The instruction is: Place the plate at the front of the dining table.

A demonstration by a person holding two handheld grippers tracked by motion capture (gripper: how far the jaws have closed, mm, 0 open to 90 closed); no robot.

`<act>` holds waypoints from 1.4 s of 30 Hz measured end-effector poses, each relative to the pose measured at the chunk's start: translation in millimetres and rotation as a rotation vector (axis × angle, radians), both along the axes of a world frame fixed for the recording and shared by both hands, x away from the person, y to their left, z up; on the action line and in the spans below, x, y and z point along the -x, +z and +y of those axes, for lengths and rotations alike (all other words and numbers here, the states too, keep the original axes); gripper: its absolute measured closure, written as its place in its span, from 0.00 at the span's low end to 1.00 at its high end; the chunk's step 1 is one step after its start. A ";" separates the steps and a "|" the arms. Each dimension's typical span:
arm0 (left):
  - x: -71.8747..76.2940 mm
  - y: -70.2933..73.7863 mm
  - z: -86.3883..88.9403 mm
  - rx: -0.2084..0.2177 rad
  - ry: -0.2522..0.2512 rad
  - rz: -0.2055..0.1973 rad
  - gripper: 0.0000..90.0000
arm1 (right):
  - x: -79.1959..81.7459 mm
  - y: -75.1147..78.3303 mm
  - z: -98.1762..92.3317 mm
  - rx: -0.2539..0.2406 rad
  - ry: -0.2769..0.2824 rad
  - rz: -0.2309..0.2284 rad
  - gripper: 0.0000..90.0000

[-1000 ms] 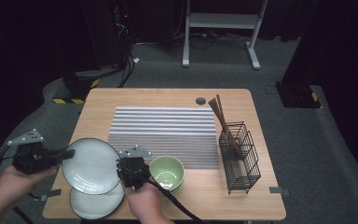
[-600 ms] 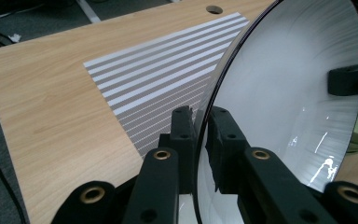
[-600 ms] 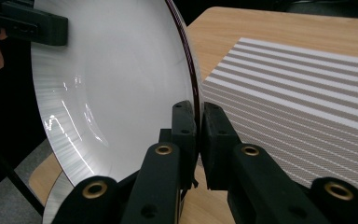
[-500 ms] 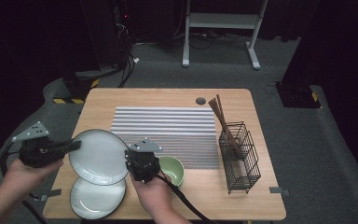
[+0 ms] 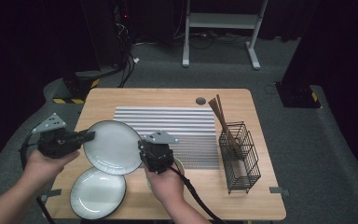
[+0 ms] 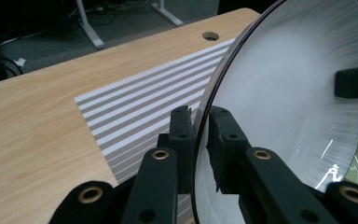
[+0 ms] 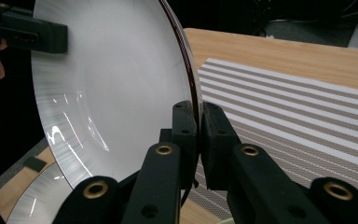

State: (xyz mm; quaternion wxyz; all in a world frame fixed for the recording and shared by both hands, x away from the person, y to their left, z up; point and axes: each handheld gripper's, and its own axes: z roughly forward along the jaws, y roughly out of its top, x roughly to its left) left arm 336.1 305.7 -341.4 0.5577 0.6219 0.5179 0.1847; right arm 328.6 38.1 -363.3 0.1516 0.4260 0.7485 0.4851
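left gripper point(image 5: 87, 136) clamped on plate point(image 5: 114, 147) rim | right gripper point(image 5: 142, 150) pinching the opposite rim | we carry it tilted above lower plate point(image 5: 98, 192), beside mat point(image 5: 177, 126) | stiff, glazed, slippery, breakable; we grip rims only

The setting was a dark lab: wooden table point(image 5: 121, 100) on grey carpet point(image 5: 307, 140), trailing cables point(image 5: 130, 65), metal stand point(image 5: 219, 28).

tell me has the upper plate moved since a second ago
Yes. The upper plate, clamped by the left tool and right tool, has shifted away from the lower plate toward the striped mat.
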 end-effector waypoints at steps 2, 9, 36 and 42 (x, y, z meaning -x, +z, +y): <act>-2.8 -1.0 -4.4 0.004 0.000 -0.003 0.89 | -3.3 0.1 -4.2 -0.002 -0.009 -0.006 0.94; -13.1 -3.9 -14.9 0.003 -0.011 -0.011 0.90 | -12.0 -1.2 -14.6 -0.006 -0.031 -0.019 0.94; -48.7 -17.7 -49.3 0.072 -0.027 -0.067 0.91 | -43.7 -10.4 -48.8 -0.010 -0.100 -0.059 0.93; -59.3 -20.7 -54.3 0.099 -0.026 -0.059 0.91 | -51.2 -12.2 -54.7 -0.005 -0.111 -0.070 0.93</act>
